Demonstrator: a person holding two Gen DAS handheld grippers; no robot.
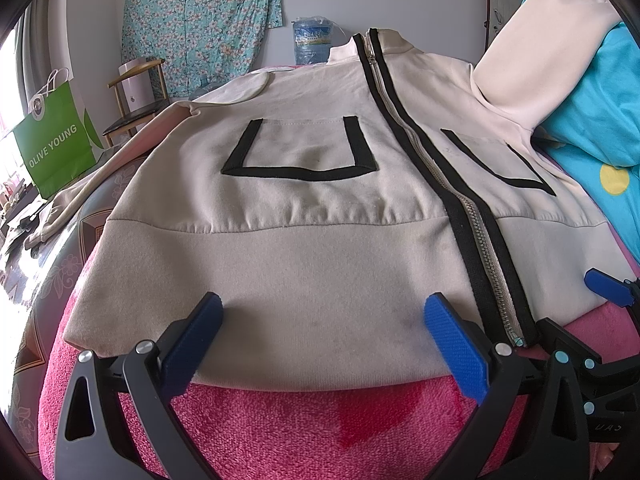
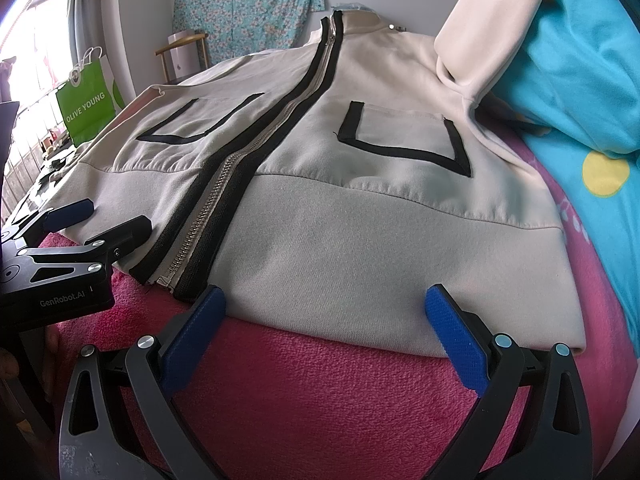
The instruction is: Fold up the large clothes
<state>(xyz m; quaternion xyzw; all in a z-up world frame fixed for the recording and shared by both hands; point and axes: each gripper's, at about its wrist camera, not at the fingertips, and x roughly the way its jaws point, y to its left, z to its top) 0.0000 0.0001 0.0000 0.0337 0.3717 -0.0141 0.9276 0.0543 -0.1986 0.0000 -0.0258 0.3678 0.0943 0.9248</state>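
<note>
Cream zip jacket [image 1: 288, 184] lies flat, front up, on pink blanket [image 1: 280, 420]; both grippers at its hem.
Left gripper [image 1: 324, 320] jaws spread wide, pads over the waistband left of the zipper [image 1: 480, 248], gripping nothing; right gripper [image 2: 326, 310] also spread wide at the hem right of the zipper, empty; one sleeve [image 2: 492, 28] draped up on blue bedding [image 2: 580, 80]; green bag [image 1: 56, 140] beyond.
</note>
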